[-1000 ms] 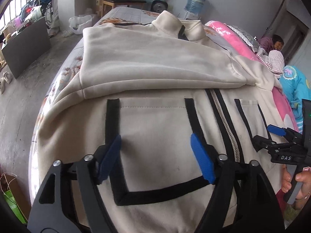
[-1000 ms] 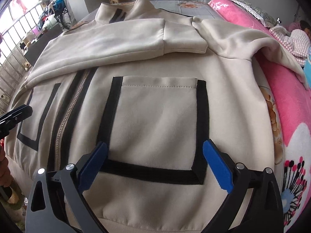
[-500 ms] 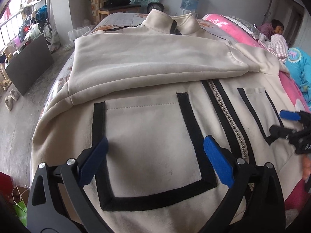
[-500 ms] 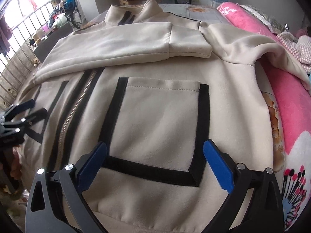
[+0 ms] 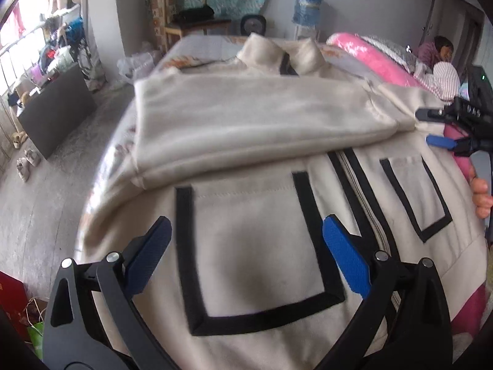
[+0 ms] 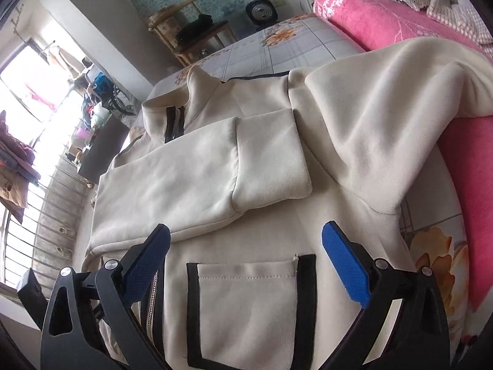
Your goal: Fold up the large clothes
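Two tools hang over a large cream fleece zip-front jacket with black-edged patch pockets [image 5: 246,129] that lies spread front-up on a bed with a grey flower-print sheet [image 6: 295,40]. On the left tool [image 5: 246,248] the blue-padded jaws stand wide apart and have just been opening; nothing is between them but air. Straight ahead of it and just below lies one patch pocket [image 5: 252,246], framed in black tape, and beyond that the jacket's one sleeve [image 5: 252,123] is folded across the chest, its cuff ending near the far right side. Right of this tool runs the black-bordered zip [image 5: 363,203], then a second patch pocket [image 5: 413,188].

The right tool [image 6: 246,260] also has its jaws spread wide, gripping nothing. It shows at the right edge of the left wrist view [image 5: 431,126], with the fingers of the holding hand [image 5: 480,197] below it. Just beneath its jaws lies the top of that second pocket [image 6: 246,314]; ahead of it rests the folded sleeve's cuff [image 6: 271,160]. To its right the other sleeve [image 6: 400,108] lies unfolded, draped up onto a pink blanket with a white print [image 6: 385,15]. Farther ahead the stand-up collar [image 6: 185,104] points toward the head of the bed. Beyond the bed stand a wooden side table [image 6: 191,37] and a small black fan [image 6: 262,10].
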The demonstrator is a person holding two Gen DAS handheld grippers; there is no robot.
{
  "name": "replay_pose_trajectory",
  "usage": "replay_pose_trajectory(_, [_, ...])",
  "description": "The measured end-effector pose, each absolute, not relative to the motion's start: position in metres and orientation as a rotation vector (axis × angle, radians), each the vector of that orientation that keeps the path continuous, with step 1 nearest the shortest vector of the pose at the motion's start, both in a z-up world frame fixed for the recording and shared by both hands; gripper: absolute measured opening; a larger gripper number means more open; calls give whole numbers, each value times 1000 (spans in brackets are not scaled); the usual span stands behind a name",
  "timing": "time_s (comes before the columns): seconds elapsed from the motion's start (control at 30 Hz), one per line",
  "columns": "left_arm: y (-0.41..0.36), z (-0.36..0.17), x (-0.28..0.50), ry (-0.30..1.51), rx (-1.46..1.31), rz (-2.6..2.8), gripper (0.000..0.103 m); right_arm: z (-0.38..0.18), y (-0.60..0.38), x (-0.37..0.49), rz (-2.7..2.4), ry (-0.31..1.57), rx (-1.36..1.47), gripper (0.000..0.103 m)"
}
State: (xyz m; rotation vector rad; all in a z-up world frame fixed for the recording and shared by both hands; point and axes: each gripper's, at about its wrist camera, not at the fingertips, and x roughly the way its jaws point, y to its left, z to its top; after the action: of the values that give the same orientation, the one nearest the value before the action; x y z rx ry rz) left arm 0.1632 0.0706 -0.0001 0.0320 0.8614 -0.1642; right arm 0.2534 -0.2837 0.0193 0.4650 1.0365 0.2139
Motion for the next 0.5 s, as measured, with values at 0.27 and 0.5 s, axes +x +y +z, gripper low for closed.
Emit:
replay_pose_trajectory(0.27, [97,-15,208,929,333,71,95,12,-285,258,235,1035,478,94])
replay_pose_trajectory(0.5, [128,-18,231,920,348,184,95,18,-288,257,226,1016,444,94])
